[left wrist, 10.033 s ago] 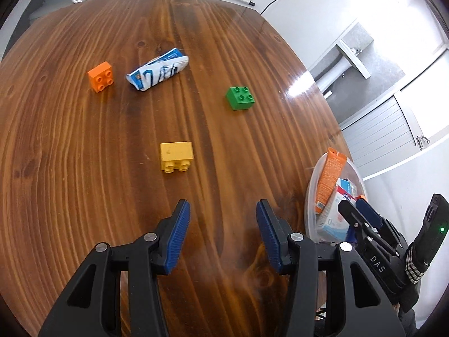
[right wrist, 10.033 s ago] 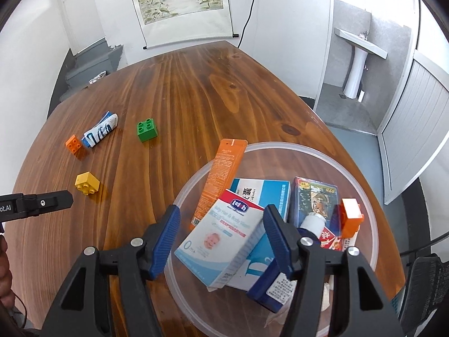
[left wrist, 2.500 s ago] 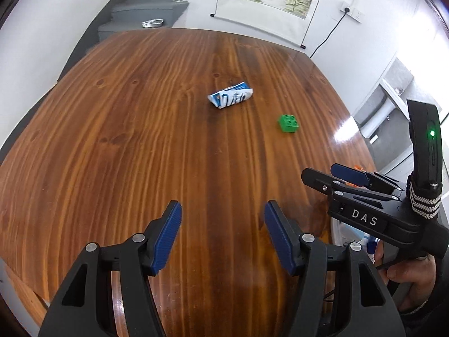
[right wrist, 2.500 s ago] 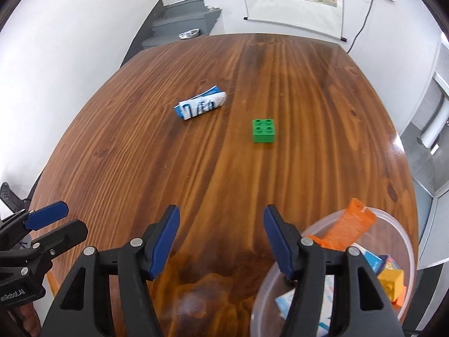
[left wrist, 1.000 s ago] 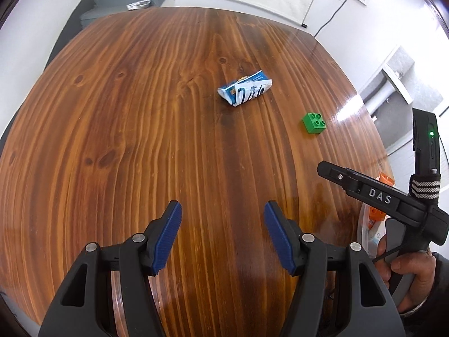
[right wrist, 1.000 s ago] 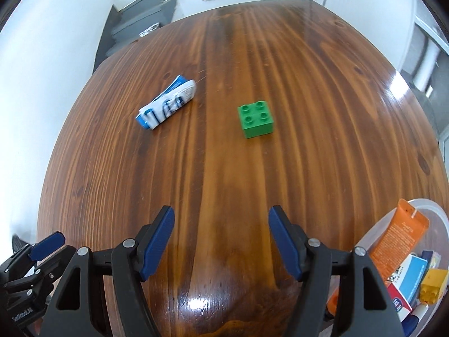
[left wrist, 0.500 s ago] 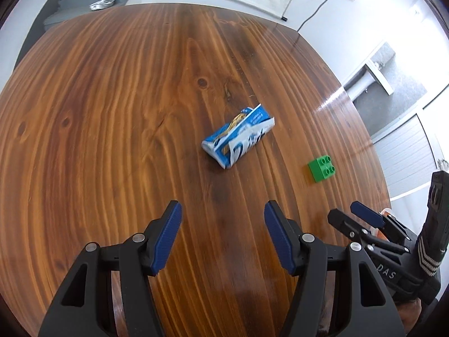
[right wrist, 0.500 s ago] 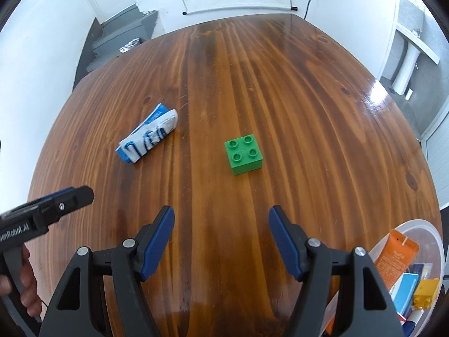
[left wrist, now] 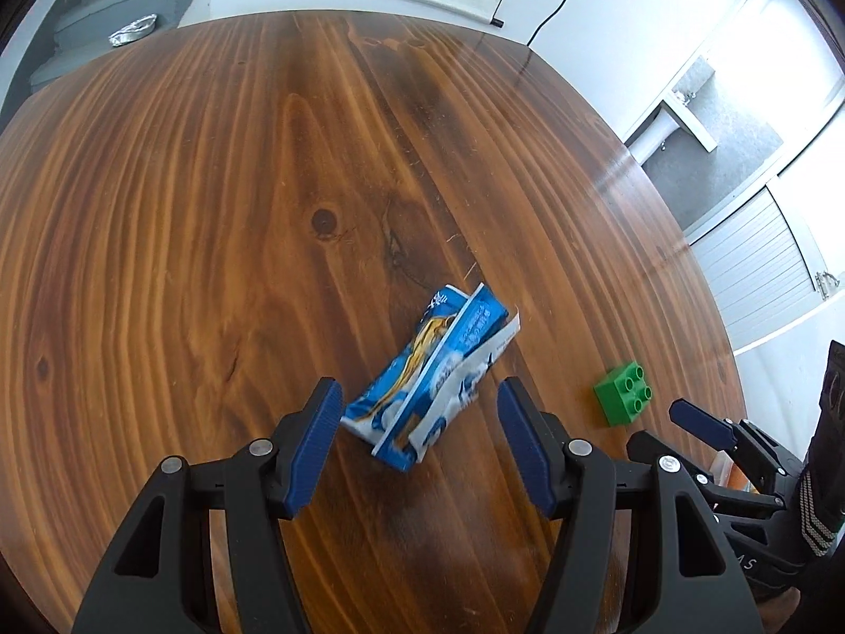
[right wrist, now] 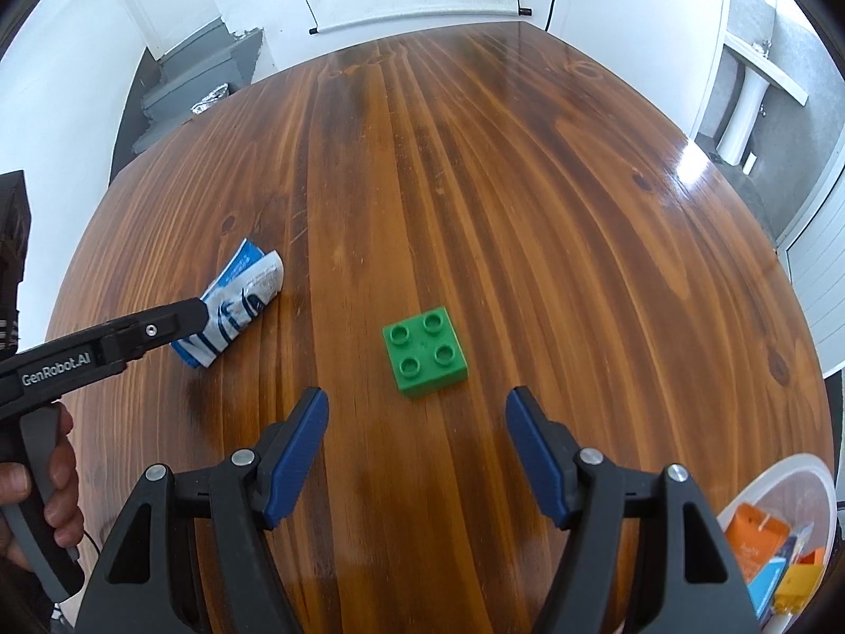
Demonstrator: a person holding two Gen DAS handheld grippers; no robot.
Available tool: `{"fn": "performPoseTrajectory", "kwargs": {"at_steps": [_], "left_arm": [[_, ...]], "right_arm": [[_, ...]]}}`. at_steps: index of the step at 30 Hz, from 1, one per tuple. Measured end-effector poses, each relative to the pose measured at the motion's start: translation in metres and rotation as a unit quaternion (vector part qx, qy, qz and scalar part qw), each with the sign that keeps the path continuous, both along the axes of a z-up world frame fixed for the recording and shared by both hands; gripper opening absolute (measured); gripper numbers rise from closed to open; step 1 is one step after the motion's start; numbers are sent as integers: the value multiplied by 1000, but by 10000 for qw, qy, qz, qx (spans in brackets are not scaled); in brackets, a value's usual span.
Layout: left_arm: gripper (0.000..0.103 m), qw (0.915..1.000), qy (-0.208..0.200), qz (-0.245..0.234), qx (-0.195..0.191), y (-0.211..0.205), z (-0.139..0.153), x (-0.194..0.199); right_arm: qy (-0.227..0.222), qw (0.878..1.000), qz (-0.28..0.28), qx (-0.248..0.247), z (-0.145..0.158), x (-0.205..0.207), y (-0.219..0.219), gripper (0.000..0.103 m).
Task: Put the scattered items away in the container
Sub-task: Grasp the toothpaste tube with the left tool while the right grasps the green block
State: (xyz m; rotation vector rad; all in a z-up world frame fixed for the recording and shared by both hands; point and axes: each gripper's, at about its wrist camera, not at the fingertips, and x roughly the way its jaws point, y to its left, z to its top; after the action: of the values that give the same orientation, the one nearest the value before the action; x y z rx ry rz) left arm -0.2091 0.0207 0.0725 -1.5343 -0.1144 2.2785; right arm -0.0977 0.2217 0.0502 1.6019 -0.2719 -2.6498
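Most things are already in the clear tub (right wrist: pixel 824 481) at the desk (right wrist: pixel 528 185) edge, and only two are left out. The left gripper (left wrist: pixel 417 438) is spread wide around a crumpled blue and white packet (left wrist: pixel 438 375), not pinching it. The right gripper (right wrist: pixel 417 449) is spread wide and empty, near a green block (right wrist: pixel 425 351).

Green brick (right wrist: pixel 425 351), blue-white wrapper (left wrist: pixel 433 383), brown striped table (left wrist: pixel 211 211)
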Motion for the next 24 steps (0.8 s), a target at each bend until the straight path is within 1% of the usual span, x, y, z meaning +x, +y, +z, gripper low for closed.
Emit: {"fn": "performPoseTrajectory", "kwargs": {"at_steps": [5,10,12,13,15,16,17,19,24], "left_arm": [[65,9999,-71,-86,-50,6,-10,-7],[65,9997,13,-203,-131,10,-12,-9],[65,9992,92,-306,-224,14,-11,-8],[65,9989,135,-350,-290,16,-13,-9],[57,9979,234,-453,-405,20,-13,-6],[50,9972,283,-508,-479,23,-13,-4],[47,9967,308,-536,-520,25,-13,-3],[46,9966,319,-548,-528,26,-13,0],[42,9976,184,-546,-373,23,-12,12]], "right_arm": [[-6,9999,49,122,-4,-13,-1,73],[-105,9998,91,173,-10,-18,-3,62],[-140,9997,92,196,-13,-19,-3,60],[-149,9996,99,212,-13,-18,-2,57],[-167,9995,118,239,-15,-20,-4,52],[-176,9995,126,243,-16,-21,-4,49],[-155,9994,127,271,-17,-17,-2,47],[-132,9994,142,297,-17,-18,-3,41],[-144,9997,129,161,-15,-13,0,40]]}}
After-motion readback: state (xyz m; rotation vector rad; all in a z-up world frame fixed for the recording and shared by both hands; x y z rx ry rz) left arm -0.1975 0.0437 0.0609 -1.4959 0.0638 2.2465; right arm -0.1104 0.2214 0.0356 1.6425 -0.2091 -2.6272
